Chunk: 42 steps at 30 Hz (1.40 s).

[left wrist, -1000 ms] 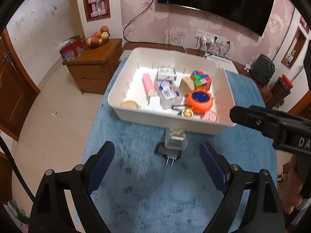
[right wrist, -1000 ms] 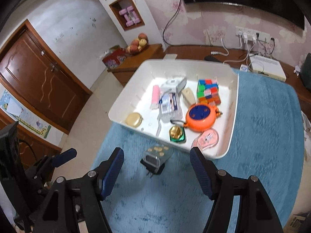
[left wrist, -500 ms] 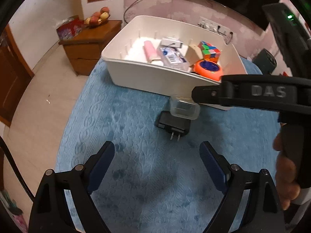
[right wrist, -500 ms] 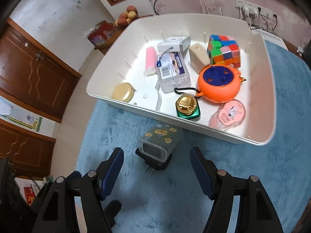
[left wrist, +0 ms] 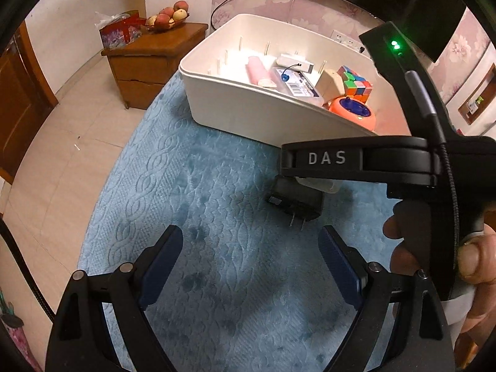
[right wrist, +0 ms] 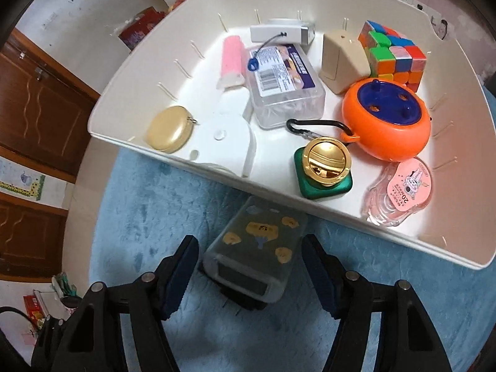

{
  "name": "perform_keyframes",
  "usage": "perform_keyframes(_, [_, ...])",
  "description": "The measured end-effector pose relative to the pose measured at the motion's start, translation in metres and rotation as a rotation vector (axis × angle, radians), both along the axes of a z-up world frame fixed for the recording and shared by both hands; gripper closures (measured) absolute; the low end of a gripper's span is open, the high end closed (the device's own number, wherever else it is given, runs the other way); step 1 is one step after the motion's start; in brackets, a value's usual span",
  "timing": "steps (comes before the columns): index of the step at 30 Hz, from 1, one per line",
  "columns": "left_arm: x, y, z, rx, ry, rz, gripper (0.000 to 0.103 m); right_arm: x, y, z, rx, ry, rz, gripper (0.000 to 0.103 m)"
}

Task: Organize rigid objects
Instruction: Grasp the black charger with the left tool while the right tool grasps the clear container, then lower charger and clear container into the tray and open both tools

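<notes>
A: Why were the right tongs (right wrist: 249, 266) sitting low in the middle of the right wrist view?

B: They straddled the small clear box (right wrist: 254, 257) with yellow stickers, which lay on the blue-covered bench (right wrist: 155, 217) just below the near wall of the white bin (right wrist: 341, 214). One blue pad stood on each side of the box, and the jaws had just been closing with the box between them, though gaps showed on both sides, so nothing was gripped yet.

A: And the black thing under it?

B: A plug adapter (left wrist: 294, 201), prongs toward the bottom of the left wrist view. The box rested on top of it, so it probably had to be lifted first.

A: What about the left tongs (left wrist: 249, 263)?

B: Wide apart and empty, at the bottom of their frame over bare blue cloth, likely waiting their turn at the adapter.

A: Why beside the bin?

B: I'd guess both pieces were headed inside, next to the puzzle cube (right wrist: 393, 54) and orange case (right wrist: 387, 121).
</notes>
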<state>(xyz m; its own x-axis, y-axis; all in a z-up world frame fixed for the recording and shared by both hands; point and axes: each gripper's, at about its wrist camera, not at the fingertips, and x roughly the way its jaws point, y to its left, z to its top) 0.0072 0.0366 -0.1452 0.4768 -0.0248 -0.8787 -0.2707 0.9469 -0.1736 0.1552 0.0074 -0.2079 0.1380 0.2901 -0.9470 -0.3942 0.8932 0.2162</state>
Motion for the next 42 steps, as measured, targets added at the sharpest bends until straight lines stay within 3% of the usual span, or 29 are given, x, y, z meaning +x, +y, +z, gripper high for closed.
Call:
perform_keyframes(11, [0.017,-0.001,-0.011,-0.007,0.02,-0.027,0.012,0.012,-0.018,-0.013,0.02,0.09,-0.024,0.051])
perform_keyframes(26, [0.06,-0.023,-0.041,-0.011,0.09,-0.154,0.012,0.007,-0.101,-0.008,0.087,0.112,-0.156,0.052])
perform_keyframes(35, [0.079,-0.033,-0.063,0.033,0.137,-0.175,0.013,-0.002,-0.108,-0.001,0.083,0.101,-0.171,0.052])
perform_keyframes(38, [0.078,-0.037,-0.062,0.052,0.126,-0.179,0.021,-0.008,-0.107,-0.001,0.083,0.099,-0.165,0.052])
perform_keyframes(40, [0.078,-0.041,-0.06,0.077,0.124,-0.186,0.037,-0.011,-0.104,-0.001,0.081,0.099,-0.161,0.052])
perform_keyframes(42, [0.077,-0.046,-0.059,0.109,0.126,-0.197,0.037,-0.014,-0.102,0.0,0.084,0.097,-0.158,0.052])
